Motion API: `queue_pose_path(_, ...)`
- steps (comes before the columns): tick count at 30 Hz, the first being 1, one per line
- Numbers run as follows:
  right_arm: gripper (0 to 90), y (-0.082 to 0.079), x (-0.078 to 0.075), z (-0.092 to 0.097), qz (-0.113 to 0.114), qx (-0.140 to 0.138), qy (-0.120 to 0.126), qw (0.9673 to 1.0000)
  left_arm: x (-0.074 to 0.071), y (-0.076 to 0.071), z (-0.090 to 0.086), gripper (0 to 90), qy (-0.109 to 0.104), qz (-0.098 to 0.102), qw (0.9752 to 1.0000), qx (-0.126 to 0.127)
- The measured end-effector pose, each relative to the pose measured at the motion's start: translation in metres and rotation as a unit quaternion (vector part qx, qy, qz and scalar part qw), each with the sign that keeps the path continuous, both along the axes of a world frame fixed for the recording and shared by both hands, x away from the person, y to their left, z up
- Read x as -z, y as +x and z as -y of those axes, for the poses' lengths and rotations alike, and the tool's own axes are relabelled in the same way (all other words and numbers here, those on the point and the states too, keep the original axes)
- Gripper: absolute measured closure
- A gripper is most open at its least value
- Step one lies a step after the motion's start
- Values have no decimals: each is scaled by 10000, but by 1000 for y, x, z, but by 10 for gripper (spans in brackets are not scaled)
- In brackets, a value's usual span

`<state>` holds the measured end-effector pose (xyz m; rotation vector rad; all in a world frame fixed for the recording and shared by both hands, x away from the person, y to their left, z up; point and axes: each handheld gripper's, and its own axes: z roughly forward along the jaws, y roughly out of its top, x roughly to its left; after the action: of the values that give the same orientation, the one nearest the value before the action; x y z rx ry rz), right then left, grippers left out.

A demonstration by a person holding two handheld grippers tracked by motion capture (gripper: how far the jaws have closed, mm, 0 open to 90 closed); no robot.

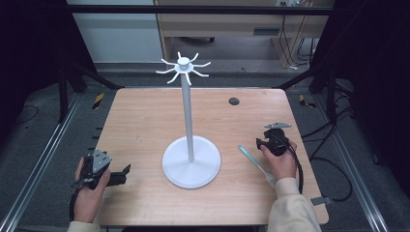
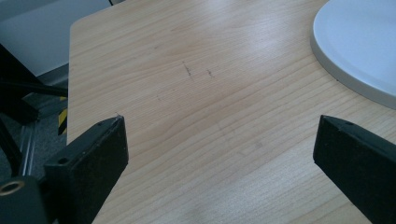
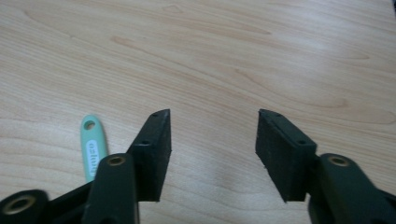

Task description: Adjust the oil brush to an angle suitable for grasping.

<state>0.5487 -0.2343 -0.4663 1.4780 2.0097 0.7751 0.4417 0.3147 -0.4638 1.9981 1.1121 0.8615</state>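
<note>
Mint-green and slim, the utensil handle lies flat on the wooden table, slanting from its holed upper end toward the person's right sleeve, where its pale lower end meets the cuff. In the right gripper view the handle's rounded end, with a hang hole and a white label, lies just outside one jaw, not between the two. The right gripper hovers just beside the handle, held in the right hand. Its jaws stand apart with bare wood between them, and nothing is clamped.

Left of the handle stands a white rack: a round base on the table's middle, a tall thin pole, and a ring of curved hooks at the top. The handle lies near the base's rim without touching it.

Well away, at the table's near left corner, the left hand holds the left gripper low over the wood. Its jaws are spread wide and empty. An edge of the rack's base shows in the left gripper view.
</note>
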Motion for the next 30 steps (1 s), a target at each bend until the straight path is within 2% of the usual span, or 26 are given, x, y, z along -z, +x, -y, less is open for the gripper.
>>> queue_pose_path(1,548,-1,-1,-2,-16,-89,-15,10000,1,0,0,27,-4,-33,10000,25)
queue_pose_path(2,548,-1,-1,-2,-16,-89,-15,10000,1,0,0,27,-4,-33,10000,25)
queue_pose_path(4,661,-3,-3,-5,-118,-269,-70,9995,1,0,1,27,37,-68,9999,66)
queue_pose_path(6,727,-3,-3,-6,-147,-395,-38,9991,0,-1,2,27,19,-16,10000,92)
queue_pose_path(10,850,-4,-2,-12,-275,-645,76,9975,1,-1,6,27,41,-2,9999,164)
queue_pose_path(12,869,-5,-1,-13,-290,-715,73,9970,1,0,7,27,68,-21,9998,190)
queue_pose_path(13,900,-5,0,-15,-381,-817,99,9959,2,0,8,27,106,-19,9997,224)
queue_pose_path(16,900,-3,4,-16,-514,-895,207,9944,1,-1,10,27,128,-13,9996,233)
queue_pose_path(19,900,-2,7,-19,-549,-951,332,9934,1,-2,11,27,159,4,9996,233)
queue_pose_path(30,900,0,15,-32,-750,-1078,149,9912,2,-2,12,27,151,-48,9996,228)
